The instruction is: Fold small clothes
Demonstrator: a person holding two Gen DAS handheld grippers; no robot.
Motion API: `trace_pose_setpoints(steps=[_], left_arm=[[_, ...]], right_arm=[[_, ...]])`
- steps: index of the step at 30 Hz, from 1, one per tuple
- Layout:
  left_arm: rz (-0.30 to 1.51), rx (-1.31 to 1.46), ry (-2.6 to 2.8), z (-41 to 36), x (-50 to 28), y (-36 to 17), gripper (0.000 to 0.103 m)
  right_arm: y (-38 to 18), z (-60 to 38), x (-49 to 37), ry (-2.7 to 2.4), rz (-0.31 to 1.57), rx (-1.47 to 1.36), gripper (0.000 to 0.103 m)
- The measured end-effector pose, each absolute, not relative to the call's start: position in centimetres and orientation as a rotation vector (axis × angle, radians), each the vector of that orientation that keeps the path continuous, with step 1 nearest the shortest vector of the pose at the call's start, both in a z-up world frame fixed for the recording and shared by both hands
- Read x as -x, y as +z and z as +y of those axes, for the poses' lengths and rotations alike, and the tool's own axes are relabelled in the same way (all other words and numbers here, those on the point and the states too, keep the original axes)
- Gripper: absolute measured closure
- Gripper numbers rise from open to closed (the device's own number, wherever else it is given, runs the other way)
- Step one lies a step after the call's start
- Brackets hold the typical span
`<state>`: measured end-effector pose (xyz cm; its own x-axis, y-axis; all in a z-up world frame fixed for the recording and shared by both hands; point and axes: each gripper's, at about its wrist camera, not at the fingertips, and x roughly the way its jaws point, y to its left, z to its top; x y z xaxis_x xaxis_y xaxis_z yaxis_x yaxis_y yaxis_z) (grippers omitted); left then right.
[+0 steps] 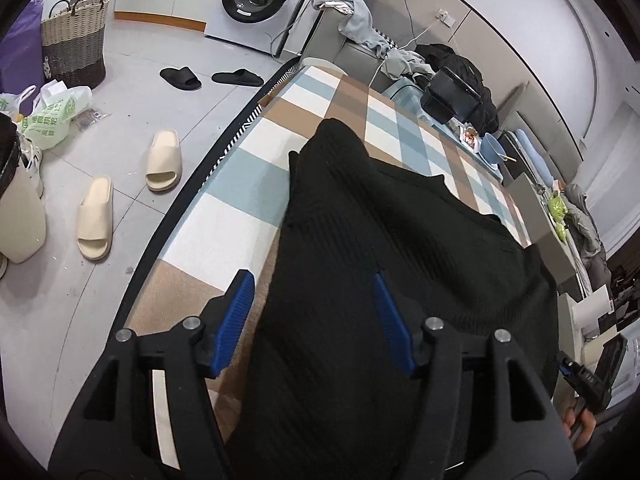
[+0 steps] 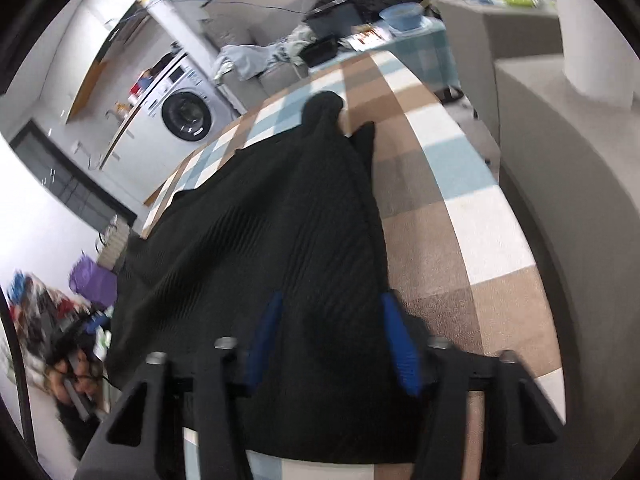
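Hovering wide-jawed, gripping nothing: left gripper point(image 1: 314, 316) and right gripper point(image 2: 332, 340) over black ribbed garment point(image 1: 380, 240) on checked cloth point(image 1: 240, 168).

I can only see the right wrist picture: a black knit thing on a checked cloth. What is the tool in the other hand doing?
Observer: The left gripper has its fingers spread wide. One is over the black knit garment, the other over the checked cloth just beside the garment's edge.
Operator: Is there anything on the floor on that side?
Observer: Yes, a pair of cream slippers lies close to the table edge.
Operator: Any other shoes?
Observer: A pair of black slippers sits farther off.
Operator: And somewhere for laundry?
Observer: A woven basket with handles stands on the floor.
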<state>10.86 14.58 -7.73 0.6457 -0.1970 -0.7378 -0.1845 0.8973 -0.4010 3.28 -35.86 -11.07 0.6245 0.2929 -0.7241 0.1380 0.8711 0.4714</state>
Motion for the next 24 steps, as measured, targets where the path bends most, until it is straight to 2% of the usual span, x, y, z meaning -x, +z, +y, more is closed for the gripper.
trace_pose_setpoints(steps=[2,3,7,10,13,17,20,21,24], left_arm=[[0.877,0.465,0.001,14.3,-10.5,-7.4,0.044],[0.876,0.46,0.009,14.2,-10.4,-7.2,0.044],[0.885,0.453,0.035,14.1,-10.0,-6.5,0.044],[0.886,0.456,0.07,14.3,-8.6,-6.3,0.044],[0.881,0.468,0.121,14.5,-6.5,-6.1,0.044],[0.858,0.515,0.169,14.5,-3.0,-6.3,0.044],[0.838,0.537,0.174,14.0,-0.6,-6.5,0.044],[0.829,0.54,0.167,13.9,0.1,-6.6,0.044],[0.809,0.54,0.122,13.7,1.3,-6.5,0.044]], right_arm=[[-10.6,-35.2,-2.7,0.113,0.893,-0.464,0.08],[-10.2,-34.8,-2.4,0.137,0.874,-0.422,0.099],[-8.3,-34.7,-0.1,0.227,0.748,-0.391,0.101],[-9.1,-36.1,0.6,0.09,0.814,-0.432,0.101],[-10.7,-34.8,0.0,-0.009,0.935,-0.349,0.101],[-11.3,-34.2,-0.9,0.001,0.985,-0.36,0.091],[-11.2,-34.9,-1.1,0.021,1.012,-0.342,0.074],[-11.2,-35.4,-1.1,0.018,1.011,-0.353,0.066],[-11.1,-36.5,-0.6,-0.026,0.982,-0.437,0.062]])
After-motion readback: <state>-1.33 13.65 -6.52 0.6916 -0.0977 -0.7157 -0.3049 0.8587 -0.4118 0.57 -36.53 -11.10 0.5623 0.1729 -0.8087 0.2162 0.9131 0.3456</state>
